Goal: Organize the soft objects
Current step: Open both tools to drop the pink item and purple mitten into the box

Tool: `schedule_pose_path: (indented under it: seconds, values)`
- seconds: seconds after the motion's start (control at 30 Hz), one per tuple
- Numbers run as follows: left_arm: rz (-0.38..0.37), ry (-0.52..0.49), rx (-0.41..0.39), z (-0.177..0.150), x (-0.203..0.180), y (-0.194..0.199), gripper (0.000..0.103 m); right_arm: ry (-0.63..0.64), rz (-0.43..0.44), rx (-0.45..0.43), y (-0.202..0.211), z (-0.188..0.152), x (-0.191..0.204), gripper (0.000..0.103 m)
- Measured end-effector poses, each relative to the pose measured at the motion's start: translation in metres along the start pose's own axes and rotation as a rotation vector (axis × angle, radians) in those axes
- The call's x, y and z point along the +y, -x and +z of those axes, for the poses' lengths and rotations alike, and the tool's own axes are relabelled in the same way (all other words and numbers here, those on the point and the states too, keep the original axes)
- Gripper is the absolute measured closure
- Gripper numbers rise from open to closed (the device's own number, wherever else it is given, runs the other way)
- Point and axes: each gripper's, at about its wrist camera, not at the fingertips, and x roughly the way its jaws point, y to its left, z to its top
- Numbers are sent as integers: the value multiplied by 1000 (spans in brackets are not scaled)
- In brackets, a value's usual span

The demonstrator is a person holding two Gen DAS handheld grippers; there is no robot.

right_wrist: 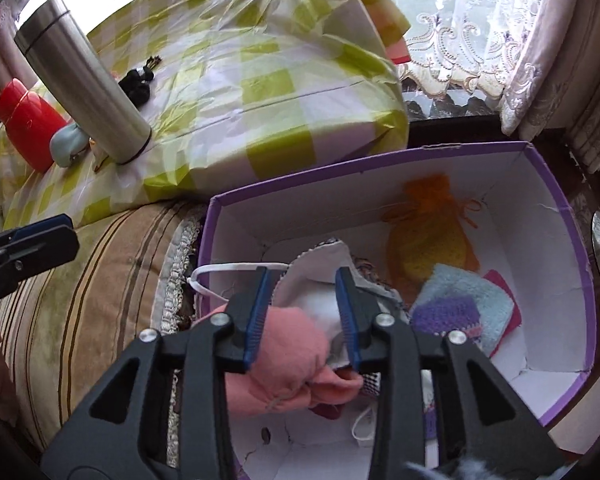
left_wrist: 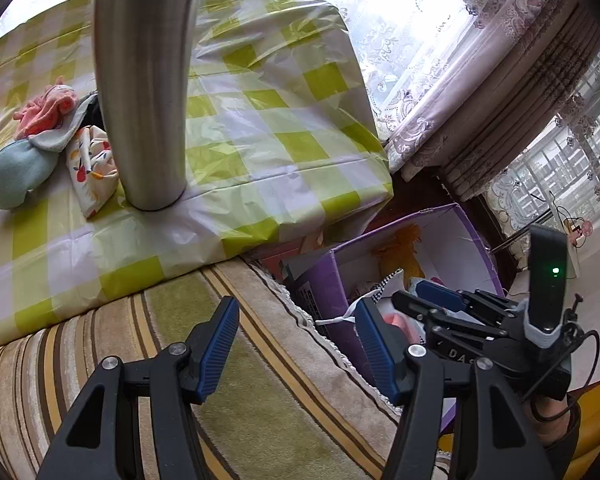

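Observation:
A purple box (right_wrist: 556, 200) with white inside stands beside the bed; it also shows in the left wrist view (left_wrist: 332, 280). In it lie a pink cloth (right_wrist: 292, 352), a white mask (right_wrist: 316, 272), an orange pouch (right_wrist: 432, 228), a blue towel (right_wrist: 468, 292) and a purple knit piece (right_wrist: 448, 312). My right gripper (right_wrist: 304, 300) is open over the box, the pink cloth lying loose between its jaws. My left gripper (left_wrist: 296, 344) is open and empty above the striped blanket (left_wrist: 228, 380). Soft items remain on the checked cover: a pink cloth (left_wrist: 48, 108), a light blue pouch (left_wrist: 16, 172), a patterned pouch (left_wrist: 92, 168).
A steel flask (left_wrist: 144, 92) stands on the green checked cover (left_wrist: 268, 120), also in the right wrist view (right_wrist: 84, 80). A red container (right_wrist: 28, 124) and a black bundle (right_wrist: 138, 80) sit near it. Lace curtains (left_wrist: 460, 60) and a window lie behind.

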Motion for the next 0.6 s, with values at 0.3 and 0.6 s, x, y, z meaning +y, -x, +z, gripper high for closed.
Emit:
schedule_pose_path:
  seconds: [0.3,0.6]
  values:
    - [35,45,-28,-1,28,11,42,-53,-223,167,-74,3,-41,52]
    - [78,68,-66,-2,49,18,42,-147,-216,31,-19,-1,-58,35]
